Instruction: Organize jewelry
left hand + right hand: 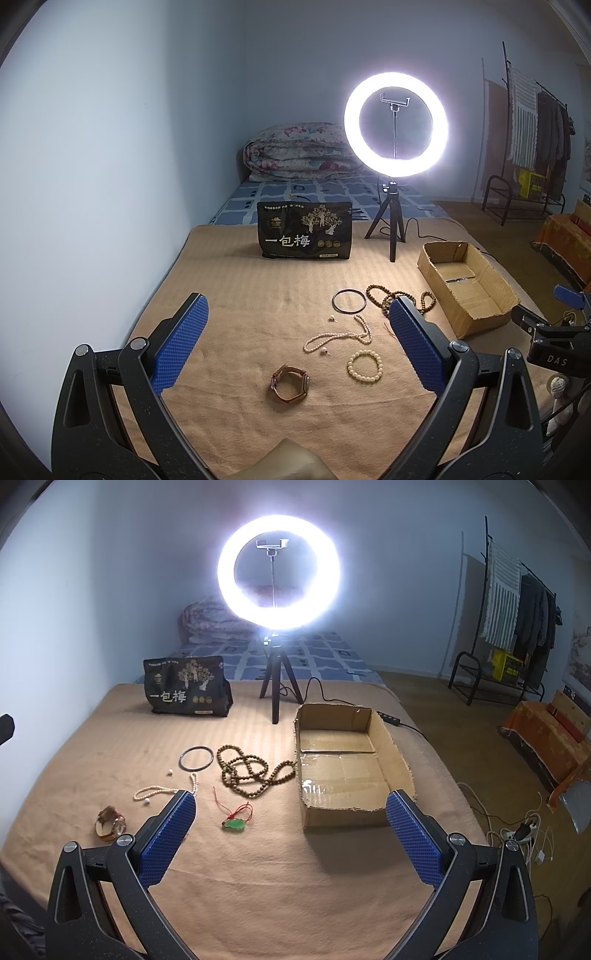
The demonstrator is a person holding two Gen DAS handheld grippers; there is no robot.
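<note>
Jewelry (338,338) lies beside cardboard box (397,753) — left tongs (299,341), right tongs (291,834) spread, empty.

Ring light (279,572), snack bag (186,690), quilt (299,151)

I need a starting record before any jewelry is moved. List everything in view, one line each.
watch: 1, brown strap, nearest on the blanket
cream bead bracelet: 1, right of the watch
pearl necklace: 1, pale pink, mid blanket
loose beads: 2, pale, near the necklace
bangle: 1, dark, behind the necklace
wooden bead strand: 1, brown, left of the box
jade pendant: 1, green on red cord
cardboard box: 1, brown, open, nothing inside
snack bag: 1, black, standing at the back
ring light: 1, lit, black tripod
blanket: 1, tan
folded quilt: 1, floral
clothes rack: 1, black, far right
left gripper: open
right gripper: open
</note>
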